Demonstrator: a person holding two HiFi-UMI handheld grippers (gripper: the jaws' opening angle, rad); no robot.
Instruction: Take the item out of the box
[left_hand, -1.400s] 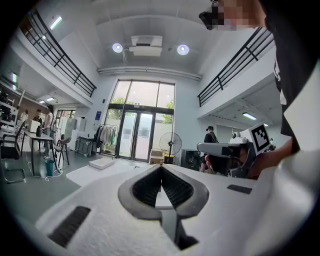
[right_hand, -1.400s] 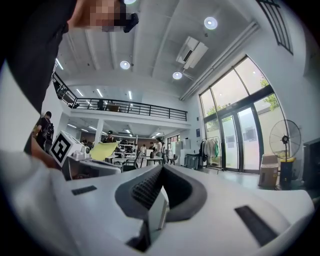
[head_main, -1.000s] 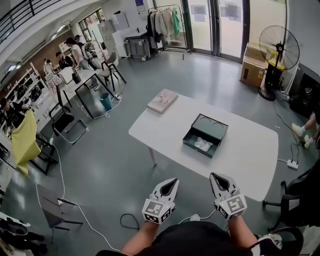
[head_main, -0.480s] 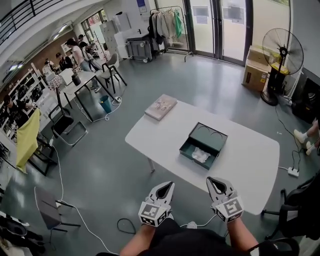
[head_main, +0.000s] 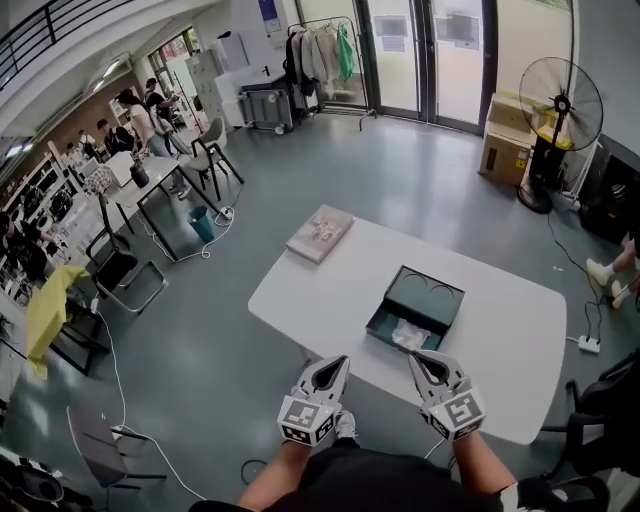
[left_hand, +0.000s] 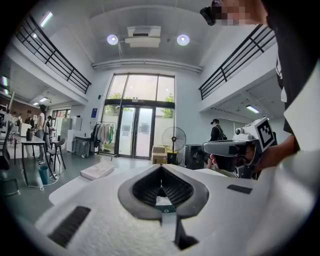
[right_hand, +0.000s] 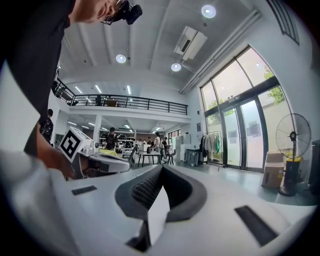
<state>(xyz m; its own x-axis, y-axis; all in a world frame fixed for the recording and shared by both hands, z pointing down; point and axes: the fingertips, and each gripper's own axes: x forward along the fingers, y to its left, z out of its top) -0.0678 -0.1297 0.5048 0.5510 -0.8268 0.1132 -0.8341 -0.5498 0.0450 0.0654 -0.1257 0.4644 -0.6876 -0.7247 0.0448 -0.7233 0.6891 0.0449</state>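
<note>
An open dark green box (head_main: 392, 322) lies on the white table (head_main: 500, 330), its lid (head_main: 430, 296) resting against the far side. Inside the box is a crumpled white item (head_main: 410, 337). In the head view my left gripper (head_main: 335, 367) hangs over the table's near edge, left of the box, jaws shut and holding nothing. My right gripper (head_main: 419, 361) is just short of the box's near wall, also shut and holding nothing. The left gripper view shows the left gripper (left_hand: 161, 168) with its jaw tips together, and the right gripper view shows the right gripper (right_hand: 161, 168) the same.
A flat pale book-like package (head_main: 320, 233) lies on the table's far left corner. A standing fan (head_main: 560, 100) and a cardboard box (head_main: 505, 135) are at the back right. Chairs, tables and people fill the left of the room. A power strip (head_main: 588, 345) lies on the floor at the right.
Both grippers have moved forward toward the table and now reach over its near edge. The box appears closer to them. Both jaws stay shut.
</note>
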